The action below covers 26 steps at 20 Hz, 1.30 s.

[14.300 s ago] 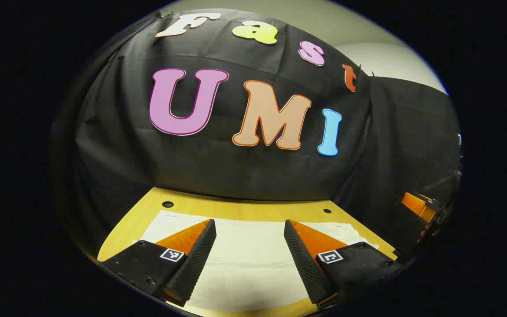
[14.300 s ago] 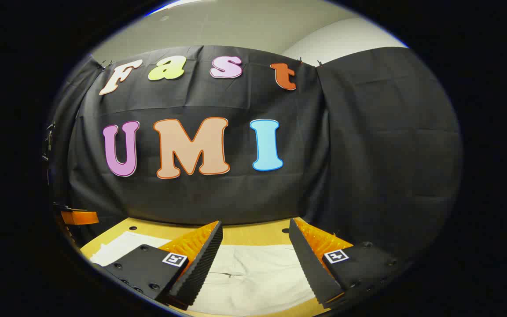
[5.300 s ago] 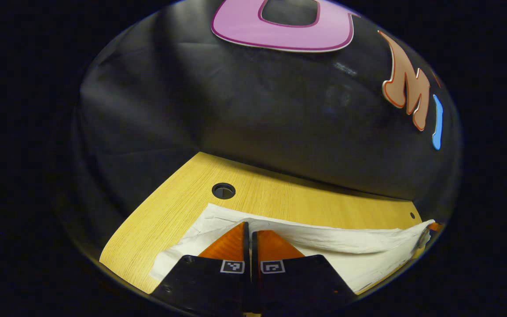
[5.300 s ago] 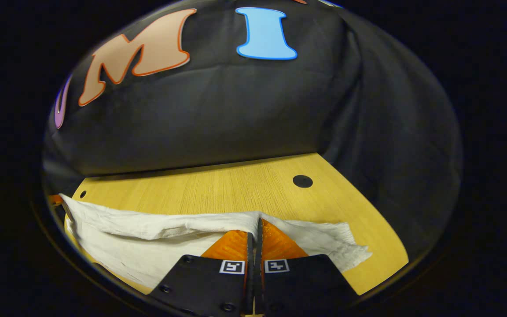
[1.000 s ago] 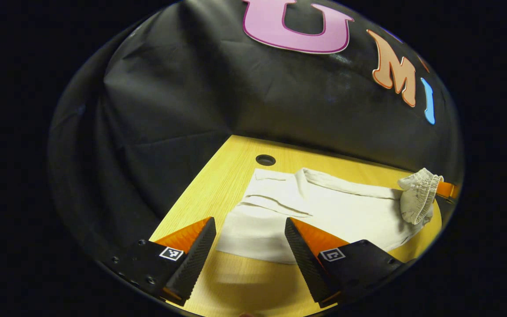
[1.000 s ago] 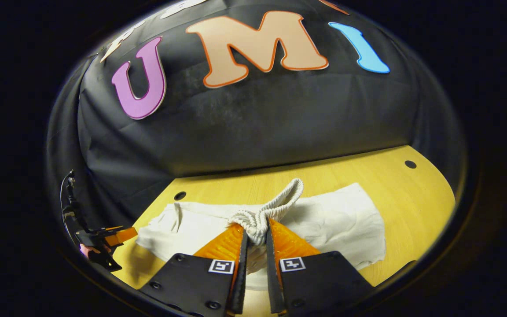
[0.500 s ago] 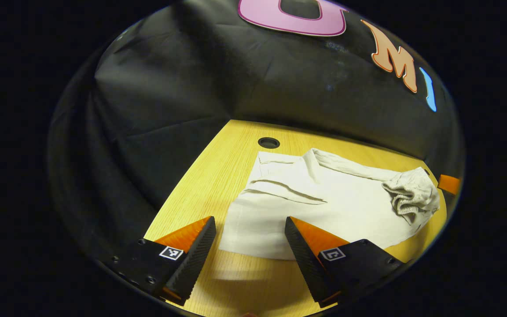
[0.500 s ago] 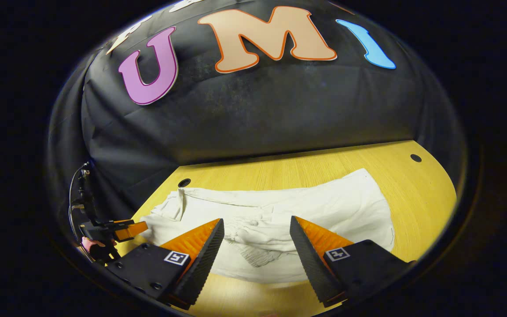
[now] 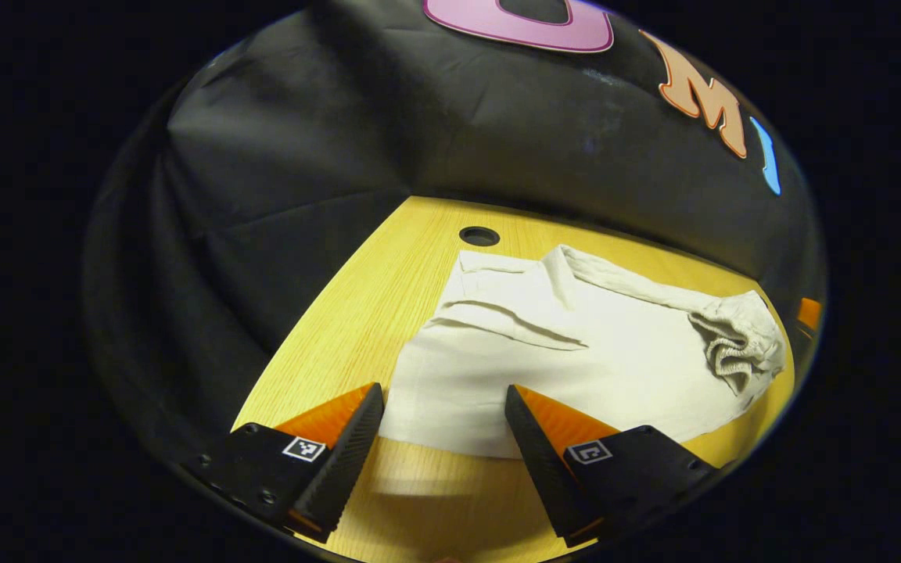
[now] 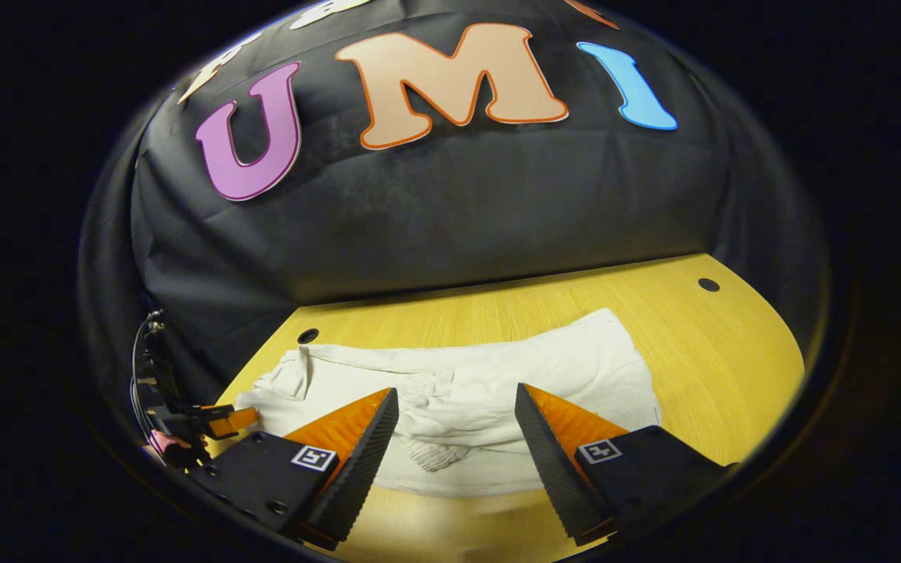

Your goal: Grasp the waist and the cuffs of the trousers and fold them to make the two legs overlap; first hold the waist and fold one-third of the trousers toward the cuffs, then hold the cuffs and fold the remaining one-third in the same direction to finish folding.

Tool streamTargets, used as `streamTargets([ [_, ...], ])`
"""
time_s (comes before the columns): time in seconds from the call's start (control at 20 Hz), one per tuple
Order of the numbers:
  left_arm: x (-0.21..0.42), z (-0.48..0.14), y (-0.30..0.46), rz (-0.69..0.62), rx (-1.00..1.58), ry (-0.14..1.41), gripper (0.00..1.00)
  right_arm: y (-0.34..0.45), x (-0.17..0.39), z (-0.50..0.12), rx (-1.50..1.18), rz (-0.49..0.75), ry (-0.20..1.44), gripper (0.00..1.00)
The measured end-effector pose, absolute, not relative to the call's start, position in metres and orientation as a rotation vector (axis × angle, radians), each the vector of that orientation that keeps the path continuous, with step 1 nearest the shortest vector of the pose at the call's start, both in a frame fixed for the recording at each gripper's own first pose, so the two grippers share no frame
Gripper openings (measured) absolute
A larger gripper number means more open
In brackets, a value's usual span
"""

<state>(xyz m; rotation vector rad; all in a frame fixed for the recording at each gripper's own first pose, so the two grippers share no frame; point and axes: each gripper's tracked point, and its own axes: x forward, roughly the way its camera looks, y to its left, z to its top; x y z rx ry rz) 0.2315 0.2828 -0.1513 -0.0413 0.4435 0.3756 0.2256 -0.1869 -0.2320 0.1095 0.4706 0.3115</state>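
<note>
The trousers point(image 9: 576, 352) lie on the wooden table point(image 9: 357, 313), in front of the booth's cloth wall. In the left gripper view the gathered waist point(image 9: 740, 348) lies folded onto the trousers at their right end, and a round hole point(image 9: 479, 235) in the tabletop lies just behind their far left corner. The left gripper point(image 9: 443, 430) hovers over their near edge with its fingers spread. In the right gripper view the right gripper point(image 10: 454, 438) likewise hangs spread above the waist point(image 10: 431, 450), with the left gripper point(image 10: 216, 418) off to the left.
</note>
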Motion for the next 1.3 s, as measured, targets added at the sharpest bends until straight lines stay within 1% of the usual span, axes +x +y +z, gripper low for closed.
streamTargets([
  [0.15,0.232,-0.153,0.285,0.367,0.031,0.464,0.95,-0.197,0.222,-0.227,0.111,0.296,0.459,0.96],
  [0.25,0.23,-0.149,0.282,0.367,0.019,0.466,0.84,-0.203,0.217,-0.225,0.106,0.293,0.455,0.96],
  [0.35,0.237,-0.152,0.273,0.369,0.008,0.462,0.7,-0.21,0.212,-0.224,0.096,0.284,0.451,0.96],
  [0.4,0.238,-0.153,0.268,0.369,0.005,0.463,0.52,-0.215,0.208,-0.223,0.093,0.279,0.449,0.96],
  [0.45,0.24,-0.152,0.263,0.363,0.001,0.459,0.43,-0.22,0.207,-0.223,0.089,0.275,0.449,0.96],
  [0.55,0.243,-0.151,0.259,0.389,0.001,0.458,0.07,-0.231,0.2,-0.223,0.077,0.263,0.452,0.96],
  [0.6,0.243,-0.152,0.26,0.401,-0.003,0.452,0.02,-0.237,0.196,-0.224,0.073,0.255,0.453,0.96],
  [0.8,0.246,-0.151,0.256,0.402,-0.028,0.428,0.0,-0.255,0.188,-0.222,0.092,0.23,0.458,0.96],
  [0.9,0.245,-0.148,0.247,0.376,-0.081,0.432,0.0,-0.264,0.186,-0.22,0.093,0.224,0.459,0.96],
  [1.1,0.244,-0.111,0.232,0.357,-0.24,0.328,0.0,-0.281,0.18,-0.213,0.085,0.227,0.46,0.96],
  [1.3,0.243,-0.072,0.208,0.337,-0.251,0.247,0.0,-0.301,0.176,-0.205,0.085,0.23,0.452,0.96],
])
